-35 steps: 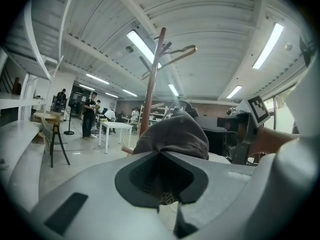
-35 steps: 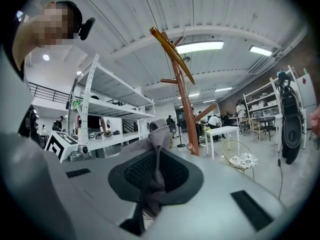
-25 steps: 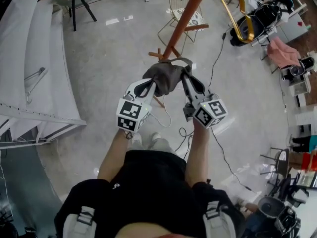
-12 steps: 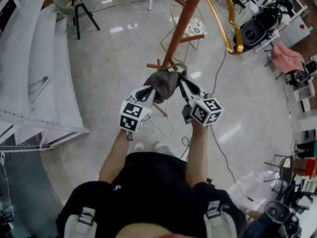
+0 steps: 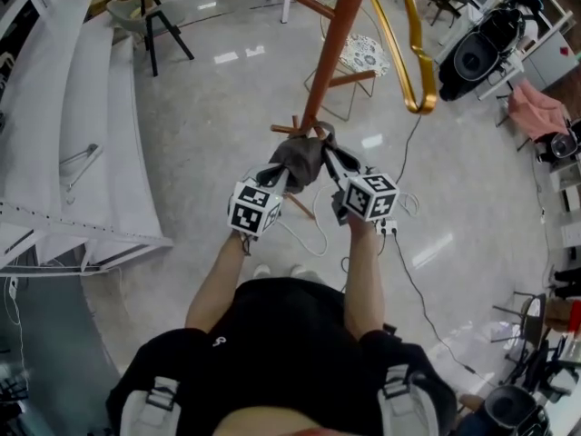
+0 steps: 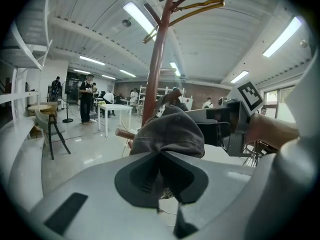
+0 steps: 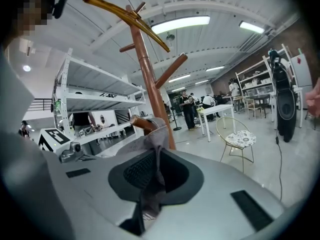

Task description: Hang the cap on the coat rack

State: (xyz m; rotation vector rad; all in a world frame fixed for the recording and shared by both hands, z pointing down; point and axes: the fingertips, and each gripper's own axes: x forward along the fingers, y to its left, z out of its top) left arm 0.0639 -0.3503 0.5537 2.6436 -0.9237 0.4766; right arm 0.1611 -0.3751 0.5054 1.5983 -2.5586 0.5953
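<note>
A dark grey cap (image 5: 298,157) hangs between my two grippers, just in front of the brown coat rack pole (image 5: 335,44). The left gripper (image 5: 277,177) is shut on the cap's left side, and in the left gripper view the crown (image 6: 169,134) bulges above the closed jaws. My right gripper (image 5: 329,159) is shut on the cap's right edge; a fold of fabric (image 7: 152,146) is pinched between its pads. A low wooden peg (image 7: 141,123) of the rack (image 7: 149,79) pokes out right behind that fabric. Whether the cap touches the peg is unclear.
White shelving (image 5: 82,153) runs along the left. A stool (image 5: 154,21) stands at the back left, and a wire chair (image 5: 359,57) behind the rack. Cables (image 5: 313,234) trail over the glossy floor by the person's feet. People stand at a far table (image 6: 112,109).
Both grippers have carried the cap forward and closer together, nearer the rack's pole and low pegs. Both grips stayed closed on the cap.
</note>
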